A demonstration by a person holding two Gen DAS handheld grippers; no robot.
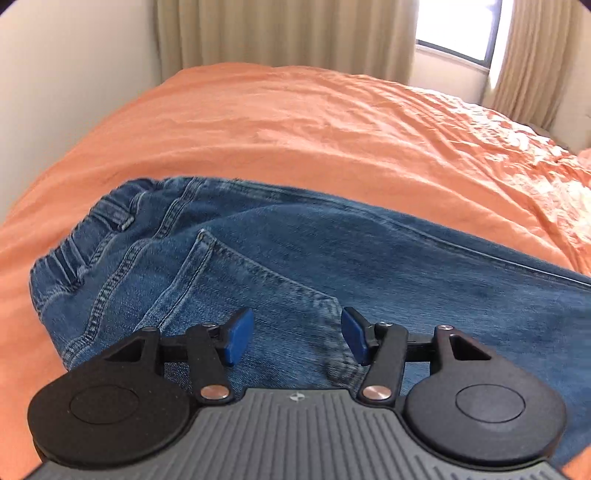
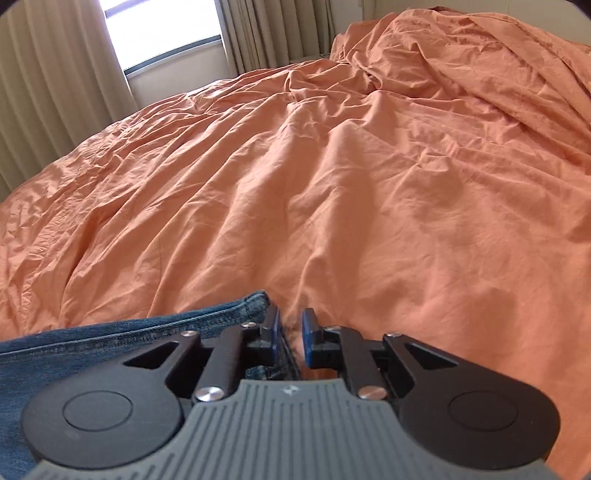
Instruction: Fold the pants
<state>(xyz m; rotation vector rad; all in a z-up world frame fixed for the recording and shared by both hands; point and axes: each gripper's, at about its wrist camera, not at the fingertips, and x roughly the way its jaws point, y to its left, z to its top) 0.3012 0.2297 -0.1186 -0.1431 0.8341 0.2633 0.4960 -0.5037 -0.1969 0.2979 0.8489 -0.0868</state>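
Risk of losing the jeans, spread on the orange bed: left tool apart over the seat, right tool nearly together on a thin hem edge, liable to slip.

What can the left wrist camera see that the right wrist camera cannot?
Only the left wrist view shows the jeans' waistband and back pocket, with the left tool open just above the denim. Only the right wrist view shows the hem end of a jeans leg, the heaped bedding at the far end and the right tool, nearly closed with denim between its pads. Both show the jeans, the orange sheet, beige curtains and a bright window.
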